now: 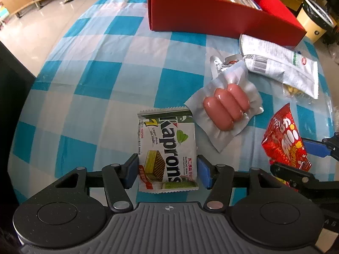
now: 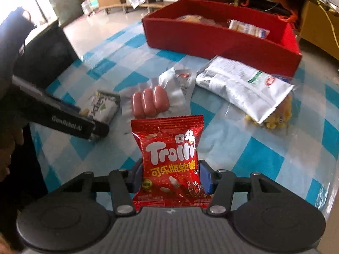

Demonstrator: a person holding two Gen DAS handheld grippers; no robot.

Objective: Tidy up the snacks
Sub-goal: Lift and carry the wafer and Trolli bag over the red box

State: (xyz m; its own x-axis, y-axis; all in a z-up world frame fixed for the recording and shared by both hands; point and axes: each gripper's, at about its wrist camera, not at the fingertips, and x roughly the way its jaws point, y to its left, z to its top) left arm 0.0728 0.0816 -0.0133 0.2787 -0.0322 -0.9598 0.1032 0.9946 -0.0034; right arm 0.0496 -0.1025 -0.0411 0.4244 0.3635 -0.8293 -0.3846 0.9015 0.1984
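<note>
Left wrist view: one Kaprons wafer pack (image 1: 167, 150) lies flat on the checked tablecloth (image 1: 84, 74), its lower half between the left gripper (image 1: 167, 172) pads, which touch both sides. The right gripper (image 2: 170, 178) is clamped on one red Trolli bag (image 2: 169, 158), lifted off the cloth. One sausage pack (image 1: 224, 108) and one white pouch (image 1: 279, 65) lie before one red box (image 1: 211, 14); bare cloth spreads leftward.
</note>
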